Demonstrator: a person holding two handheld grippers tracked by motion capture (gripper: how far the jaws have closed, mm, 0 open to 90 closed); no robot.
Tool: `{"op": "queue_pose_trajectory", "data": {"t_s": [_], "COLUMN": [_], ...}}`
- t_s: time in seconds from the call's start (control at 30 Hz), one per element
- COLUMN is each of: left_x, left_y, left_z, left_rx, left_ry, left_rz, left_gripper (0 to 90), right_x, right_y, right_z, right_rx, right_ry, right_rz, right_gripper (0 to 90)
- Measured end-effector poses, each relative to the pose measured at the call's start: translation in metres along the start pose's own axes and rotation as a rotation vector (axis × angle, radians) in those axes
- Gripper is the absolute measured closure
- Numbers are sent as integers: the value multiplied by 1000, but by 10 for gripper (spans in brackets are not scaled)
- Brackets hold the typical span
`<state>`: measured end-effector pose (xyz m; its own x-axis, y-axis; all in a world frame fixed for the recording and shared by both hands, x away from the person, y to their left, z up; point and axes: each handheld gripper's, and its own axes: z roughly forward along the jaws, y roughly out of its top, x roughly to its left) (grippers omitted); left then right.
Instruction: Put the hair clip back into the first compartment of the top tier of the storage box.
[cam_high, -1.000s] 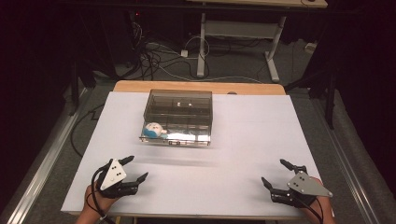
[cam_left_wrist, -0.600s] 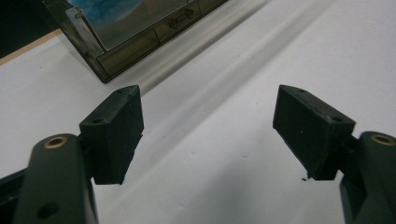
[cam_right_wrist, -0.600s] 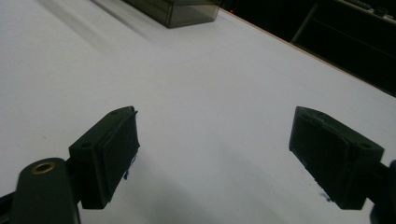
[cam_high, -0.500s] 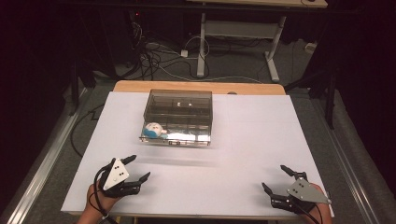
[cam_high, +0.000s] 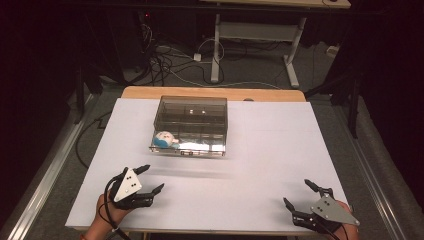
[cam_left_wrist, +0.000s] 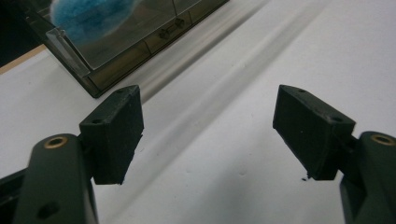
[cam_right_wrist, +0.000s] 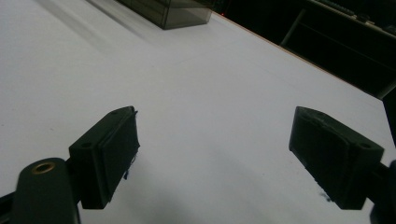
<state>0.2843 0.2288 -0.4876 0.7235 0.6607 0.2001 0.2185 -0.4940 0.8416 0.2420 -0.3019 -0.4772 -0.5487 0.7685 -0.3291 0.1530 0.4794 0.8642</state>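
**White counter, dark room, both tools open**

Counter (cam_high: 280, 150): flat white top, w/ a strip of bare wood showing along its far edge. Surface mostly bare, matte, faint soft shadows.

Clear box (cam_high: 192, 125) sits toward the far edge, a bit left of centre. Smoky see-through plastic w/ inner dividers. A small blue-and-white stuffed toy (cam_high: 165, 139) is in its near-left compartment; other compartments can't be read. In the left tool view the box corner is at upper left, blue fuzz blurred behind the wall. In the right tool view one box corner is at the top, far off.

Left tool (cam_high: 146, 180): near the front-left corner of the counter, held by a hand (cam_high: 107, 212), grey plate on top, jaws spread wide apart, nothing between them. Its own view agrees: wide gap, white counter between the pads (cam_left_wrist: 116, 133).

Right tool (cam_high: 299, 194): near the front-right corner, well apart from the box, jaws also spread, gripping nothing. Its own view: white surface between the two pads.

Room: dark, black surrounds on both sides. Grey floor beyond the far edge, a tangle of cables (cam_high: 170, 60) there, and a light metal desk frame (cam_high: 260, 35) further back. Metal rails run along the floor on both sides of the counter.
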Motion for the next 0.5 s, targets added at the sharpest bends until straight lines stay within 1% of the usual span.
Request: {"op": "queue_pose_trajectory", "data": {"t_s": [0.13,0.37,0.5], "left_x": [0,0,2], "left_y": [2,2,1], "left_z": [4,6,7], "left_rx": [5,10,10], "left_ry": [-6,-13,-13], "left_rz": [8,6,6], "left_gripper": [238,238,238], "right_x": [0,-1,-2], "right_y": [-2,-1,1], "right_z": [0,-2,-1], "right_rx": [3,-5,-8], "right_ry": [1,-9,-16], "right_rz": [-3,10,9], "right_gripper": [159,159,159]}}
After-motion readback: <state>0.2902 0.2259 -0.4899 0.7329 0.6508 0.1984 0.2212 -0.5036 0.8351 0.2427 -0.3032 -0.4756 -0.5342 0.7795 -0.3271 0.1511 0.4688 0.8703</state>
